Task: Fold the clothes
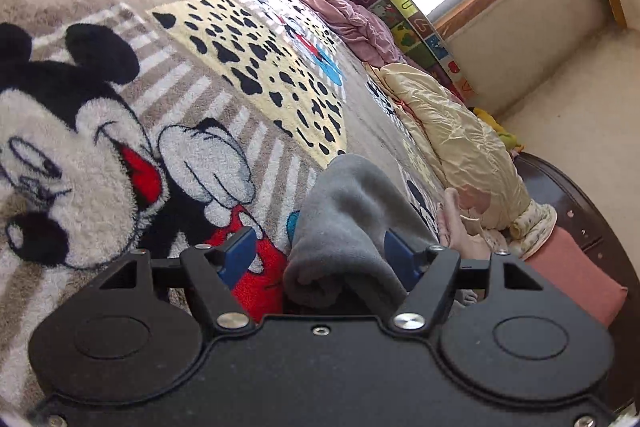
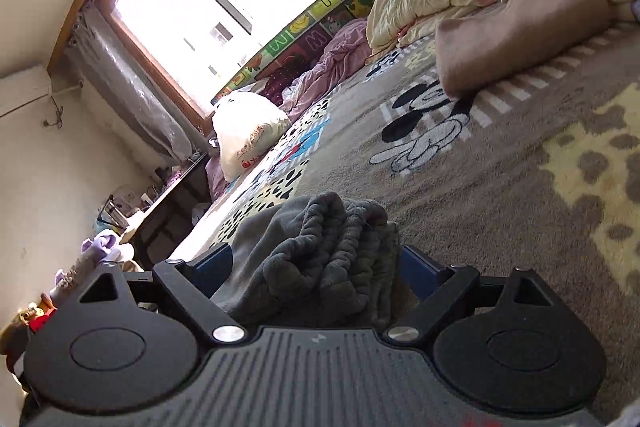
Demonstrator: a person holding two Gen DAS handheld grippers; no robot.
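The room is a bedroom with pale walls and a big bright window point(image 2: 224, 7) with a brown wood frame. Most of both views is filled by a bed covered with a fuzzy blanket point(image 1: 120, 27) that has cartoon mice, stripes and a yellow patch with black spots on it. Along the far side of the bed stands a colorful mat point(image 1: 404, 3) with letters and pictures. Next to it lies a crumpled purple sheet point(image 1: 352, 15). A shiny cream quilt point(image 1: 452, 135) is bunched up at one end of the bed, and a white pillow point(image 2: 248, 131) with red writing sits at the other end, near the window. A folded tan blanket point(image 2: 516, 27) rests on the bed beside the quilt. The gray clothing point(image 2: 316, 263) is soft and fleecy and lies on the fuzzy blanket, close to both cameras. The right gripper point(image 2: 318, 267) has its blue jaws set wide, one on each side of the bunched gray cloth, and I cannot tell if they are squeezing it. The left gripper point(image 1: 320, 255) also has its jaws wide apart, with a rolled gray fold point(image 1: 344, 223) sitting between them; the cloth touches the right jaw only. A hand point(image 1: 460, 231) with a pink sleeve point(image 1: 572, 279) shows just beside the left gripper.
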